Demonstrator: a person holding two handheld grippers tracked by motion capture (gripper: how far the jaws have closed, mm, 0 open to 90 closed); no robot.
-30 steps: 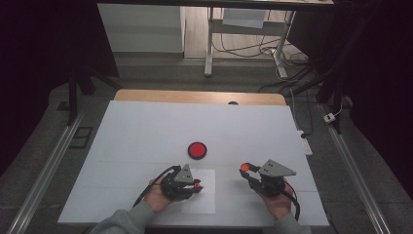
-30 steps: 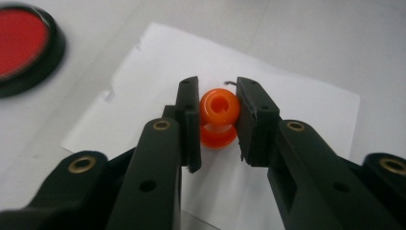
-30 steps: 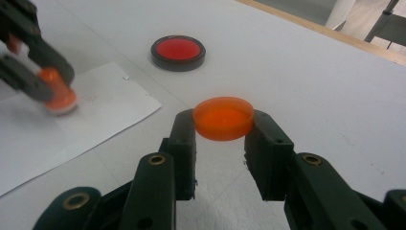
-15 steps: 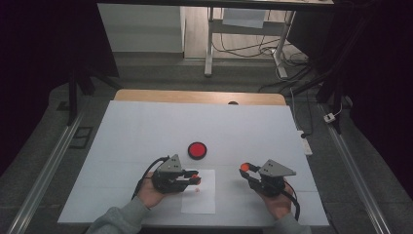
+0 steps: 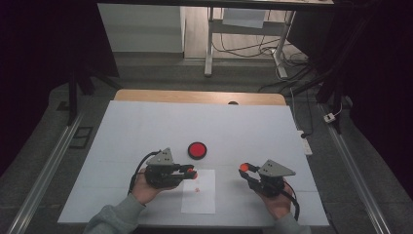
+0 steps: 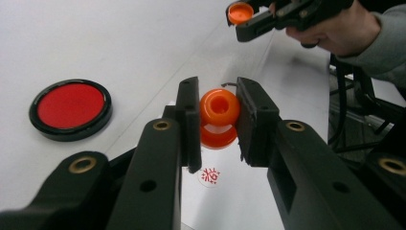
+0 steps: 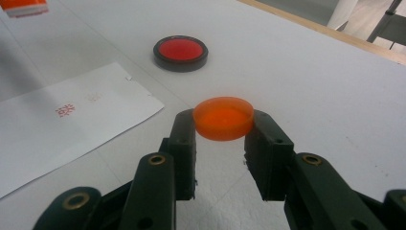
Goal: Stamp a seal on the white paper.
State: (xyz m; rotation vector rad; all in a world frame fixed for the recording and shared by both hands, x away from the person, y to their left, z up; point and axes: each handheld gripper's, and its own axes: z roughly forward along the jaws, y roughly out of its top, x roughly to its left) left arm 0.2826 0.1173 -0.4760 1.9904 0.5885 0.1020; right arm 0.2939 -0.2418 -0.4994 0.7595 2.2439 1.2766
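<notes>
left gripper view: left gripper (image 6: 218, 115) clamps orange stamp (image 6: 219, 117).

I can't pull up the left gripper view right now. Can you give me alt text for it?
The left gripper is shut on an orange stamp, held above a white paper bearing a red stamp mark. A round red ink pad sits on the white table to the left, and at top right the right gripper holds an orange cap.

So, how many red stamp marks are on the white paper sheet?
2. One clear red stamp mark lies on the white paper sheet, below the orange stamp held in the left gripper; one faint mark lies beside it. Others may be hidden.
</notes>
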